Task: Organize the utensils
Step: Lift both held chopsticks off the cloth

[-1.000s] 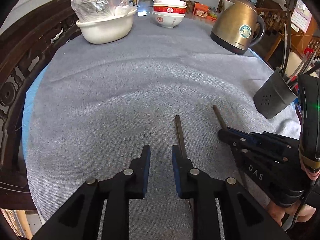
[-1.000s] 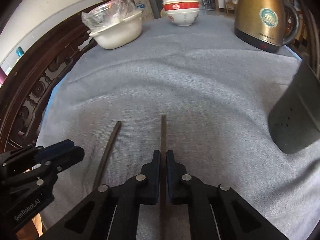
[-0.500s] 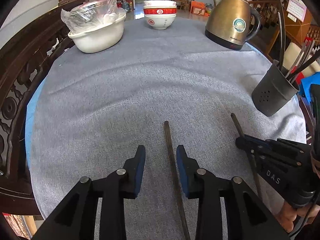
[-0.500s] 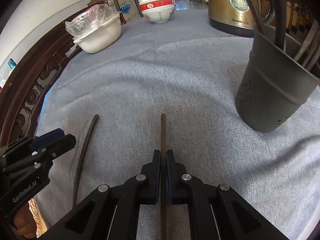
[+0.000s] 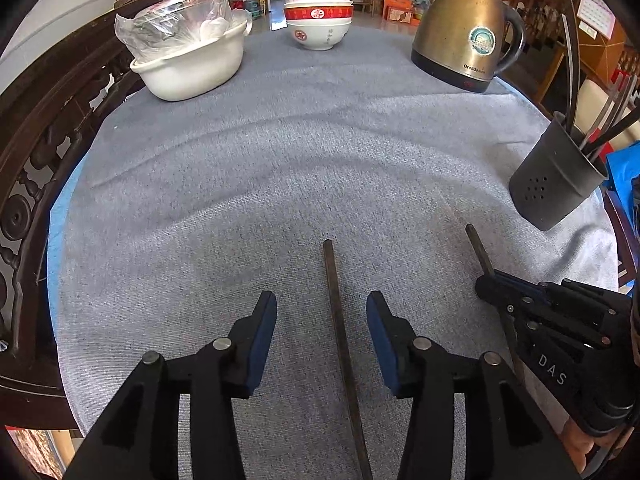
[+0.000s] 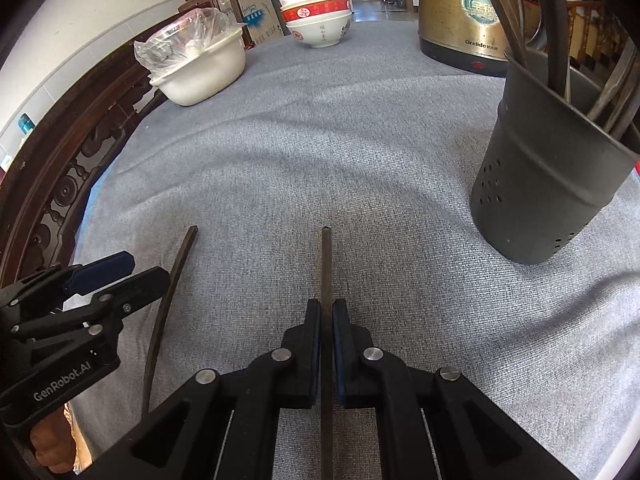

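2 chopsticks near a utensil holder on a grey-clothed tabletop [image 5: 304,152], 1 held and 1 lying free.

Going largest to smallest: the tabletop carries a brass-coloured electric kettle [image 5: 464,36], a white basin [image 5: 192,68] with plastic-wrapped contents, a stack of 3 red-and-white bowls [image 5: 319,20] and, at the right edge, a dark perforated utensil holder [image 6: 548,184] with several utensils standing in it. The right tool [image 6: 327,312] is clamped on a dark chopstick [image 6: 326,264] whose tip points toward the far side, left of the holder and apart from it. The left tool [image 5: 321,312] has just been opening; its jaws stand apart with a second chopstick [image 5: 340,328] lying between them on the cloth, touching neither pad.
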A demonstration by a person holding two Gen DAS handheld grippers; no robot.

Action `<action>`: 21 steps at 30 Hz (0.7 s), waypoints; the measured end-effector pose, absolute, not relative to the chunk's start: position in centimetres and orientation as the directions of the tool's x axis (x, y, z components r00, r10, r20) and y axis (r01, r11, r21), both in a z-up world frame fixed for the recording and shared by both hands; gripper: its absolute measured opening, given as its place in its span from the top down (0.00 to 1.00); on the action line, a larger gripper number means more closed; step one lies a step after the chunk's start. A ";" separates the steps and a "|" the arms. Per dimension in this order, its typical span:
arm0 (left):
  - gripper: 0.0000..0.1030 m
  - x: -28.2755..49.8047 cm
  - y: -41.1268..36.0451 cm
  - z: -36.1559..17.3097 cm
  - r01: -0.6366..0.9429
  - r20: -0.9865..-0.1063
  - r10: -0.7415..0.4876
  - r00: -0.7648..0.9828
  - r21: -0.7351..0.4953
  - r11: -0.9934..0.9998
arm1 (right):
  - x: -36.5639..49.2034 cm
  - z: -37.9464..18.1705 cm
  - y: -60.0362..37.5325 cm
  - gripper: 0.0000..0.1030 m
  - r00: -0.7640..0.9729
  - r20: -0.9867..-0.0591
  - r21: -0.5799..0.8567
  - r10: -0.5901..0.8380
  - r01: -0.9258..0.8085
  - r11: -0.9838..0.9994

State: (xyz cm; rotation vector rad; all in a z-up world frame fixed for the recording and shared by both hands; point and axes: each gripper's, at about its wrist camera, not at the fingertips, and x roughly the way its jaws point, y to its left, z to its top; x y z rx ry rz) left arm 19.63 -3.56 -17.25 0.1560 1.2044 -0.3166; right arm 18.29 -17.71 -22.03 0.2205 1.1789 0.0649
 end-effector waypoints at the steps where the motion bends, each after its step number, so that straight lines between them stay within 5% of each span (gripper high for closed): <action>1: 0.54 19.6 -3.6 -17.3 0.323 -0.934 -0.157 0.320 -0.049 0.945 | 18.3 -22.0 -17.7 0.92 0.383 -0.909 0.203 0.164 0.064 0.977; 21: 0.52 21.5 -5.2 -19.8 0.301 -0.974 -0.139 0.177 -0.081 0.950 | 18.4 -22.1 -17.8 0.92 0.375 -0.911 0.203 0.170 0.050 0.978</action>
